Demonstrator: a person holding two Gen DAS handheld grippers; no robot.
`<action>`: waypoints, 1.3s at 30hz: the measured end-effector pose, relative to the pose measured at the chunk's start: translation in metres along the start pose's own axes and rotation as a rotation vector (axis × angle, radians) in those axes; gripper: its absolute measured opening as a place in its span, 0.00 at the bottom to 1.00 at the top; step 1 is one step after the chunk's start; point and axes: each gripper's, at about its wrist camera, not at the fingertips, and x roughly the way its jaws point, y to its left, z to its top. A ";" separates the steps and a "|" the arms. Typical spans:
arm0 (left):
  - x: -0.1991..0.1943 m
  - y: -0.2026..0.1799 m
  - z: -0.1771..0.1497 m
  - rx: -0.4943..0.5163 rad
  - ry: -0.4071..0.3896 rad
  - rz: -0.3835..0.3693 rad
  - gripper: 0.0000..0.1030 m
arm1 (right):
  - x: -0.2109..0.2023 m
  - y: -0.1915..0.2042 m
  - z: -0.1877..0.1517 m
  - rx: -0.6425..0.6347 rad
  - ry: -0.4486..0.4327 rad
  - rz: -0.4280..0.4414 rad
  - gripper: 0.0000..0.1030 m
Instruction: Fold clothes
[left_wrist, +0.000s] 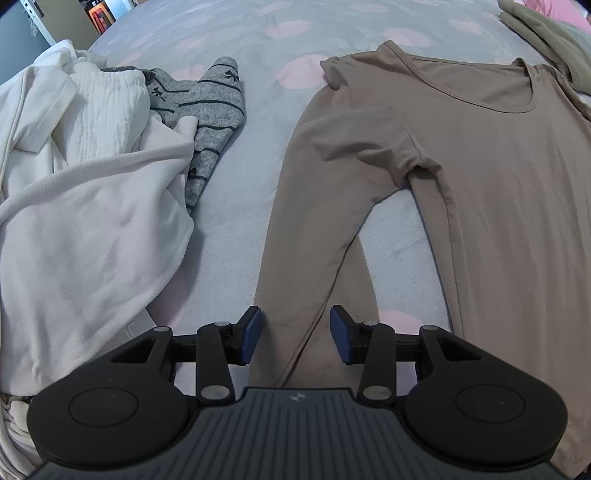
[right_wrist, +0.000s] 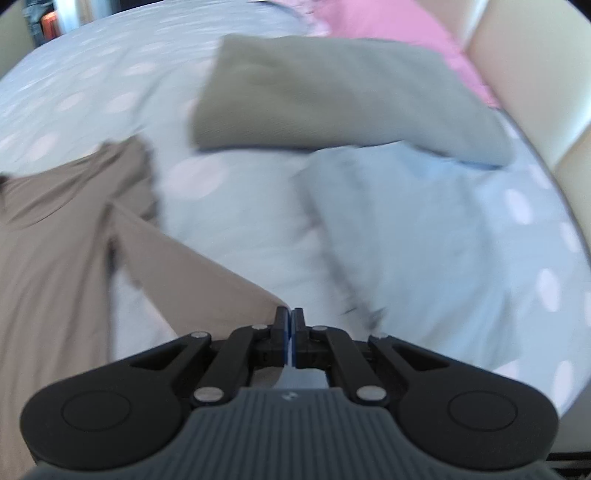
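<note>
Right gripper (right_wrist: 291, 314) closed, seemingly pinching tan shirt (right_wrist: 55, 229) sleeve edge.

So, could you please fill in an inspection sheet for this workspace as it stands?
Surface: bed sheet, grey with pink spots.
Job's things: brown long-sleeved top spread flat, sleeves angled outward.
Clutter: white garments heaped over a grey striped garment; folded olive garment; light blue cloth; pink pillow.
Grippers: left gripper open above one sleeve; right gripper shut at the other sleeve's end, hold unclear.
Cables: nothing seen.
Surroundings: cream headboard; view blurred.
</note>
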 end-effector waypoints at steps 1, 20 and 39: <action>0.000 0.001 0.000 -0.003 0.001 0.000 0.38 | 0.003 -0.004 0.004 0.011 -0.009 -0.026 0.01; 0.002 0.007 0.000 -0.022 0.011 0.003 0.38 | 0.037 -0.038 0.013 0.107 -0.012 -0.224 0.06; 0.009 0.001 -0.014 -0.007 0.088 0.025 0.02 | -0.002 0.024 -0.019 -0.031 -0.128 -0.165 0.19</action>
